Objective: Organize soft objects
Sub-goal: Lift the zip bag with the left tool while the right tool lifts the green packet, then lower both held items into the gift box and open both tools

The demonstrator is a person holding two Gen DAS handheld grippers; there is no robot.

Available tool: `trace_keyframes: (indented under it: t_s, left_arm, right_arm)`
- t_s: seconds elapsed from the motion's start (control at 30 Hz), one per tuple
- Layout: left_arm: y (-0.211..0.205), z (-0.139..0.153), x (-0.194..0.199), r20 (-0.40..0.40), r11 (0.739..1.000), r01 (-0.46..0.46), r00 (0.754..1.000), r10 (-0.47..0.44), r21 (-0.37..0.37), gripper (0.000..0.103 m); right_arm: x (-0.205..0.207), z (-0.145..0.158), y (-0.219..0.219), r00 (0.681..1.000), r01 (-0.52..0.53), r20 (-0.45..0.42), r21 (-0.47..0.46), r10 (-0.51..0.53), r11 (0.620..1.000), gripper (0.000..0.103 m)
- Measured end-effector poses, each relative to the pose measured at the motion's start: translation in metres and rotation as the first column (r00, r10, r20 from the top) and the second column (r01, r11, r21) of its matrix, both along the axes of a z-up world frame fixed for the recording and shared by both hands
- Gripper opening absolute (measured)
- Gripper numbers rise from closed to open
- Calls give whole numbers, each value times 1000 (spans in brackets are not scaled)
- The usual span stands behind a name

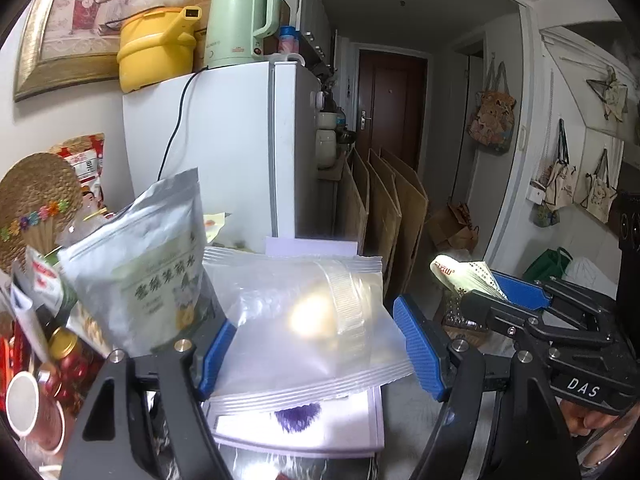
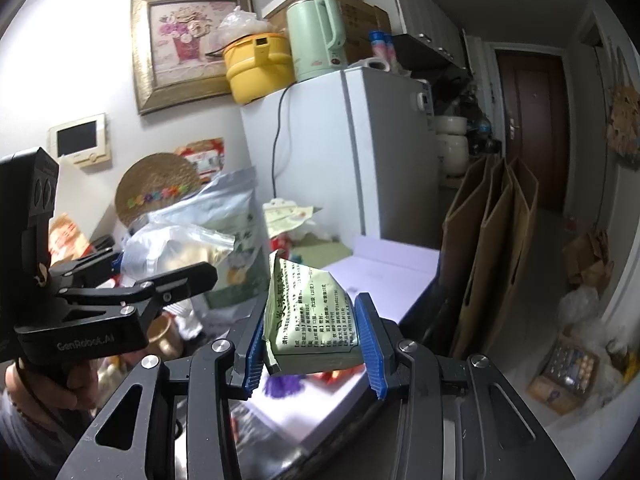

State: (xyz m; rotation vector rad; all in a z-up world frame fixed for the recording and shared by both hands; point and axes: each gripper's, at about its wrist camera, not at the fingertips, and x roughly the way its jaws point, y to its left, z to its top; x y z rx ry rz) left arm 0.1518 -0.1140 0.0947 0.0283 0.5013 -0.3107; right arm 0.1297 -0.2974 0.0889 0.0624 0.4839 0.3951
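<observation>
In the left wrist view my left gripper (image 1: 316,340) is shut on a clear zip bag (image 1: 280,304) with something pale inside; its blue pads press both side edges. The right wrist view shows my right gripper (image 2: 314,348) shut on a green printed packet (image 2: 312,316), held upright and a little crumpled. Each gripper also appears in the other's view: the right gripper (image 1: 480,288) with the packet (image 1: 456,274) at the right, and the left gripper (image 2: 168,264) with the clear bag (image 2: 172,248) at the left. Both are lifted above a pale lilac box (image 2: 384,268).
A silver standing pouch (image 1: 152,248) is close to the left of the clear bag. Beyond it lie a woven fan (image 1: 36,204), a red jar (image 1: 68,356) and a cup (image 1: 24,404). A white fridge (image 1: 224,140) stands behind, with cardboard sheets (image 1: 384,208) leaning beside it.
</observation>
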Motion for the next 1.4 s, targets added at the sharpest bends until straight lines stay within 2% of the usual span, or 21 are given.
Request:
trace_keyframes:
  t_s: [0.27,0.67,0.97,1.4]
  left_arm:
    - [-8,0,58,1,999,-10,1000,10,45,75]
    - [-7,-47,123,-98,993,-52,993,63,108,75]
    - [-4,-87,145,-190,984,-67,977,99,167,74]
    - [-4,-141,149,-329,973,-42,937,116,225,74]
  right_arm:
    - [65,2,2,999,38,-16,-24,-39,999,41]
    - [130,-30,24,994,33,-100,-101,-43,994,41]
    - [161,-72,34,978,25,-202,-145,-55,989,41]
    - [166,-120,43,950,3,-306,-197,-65,980,41]
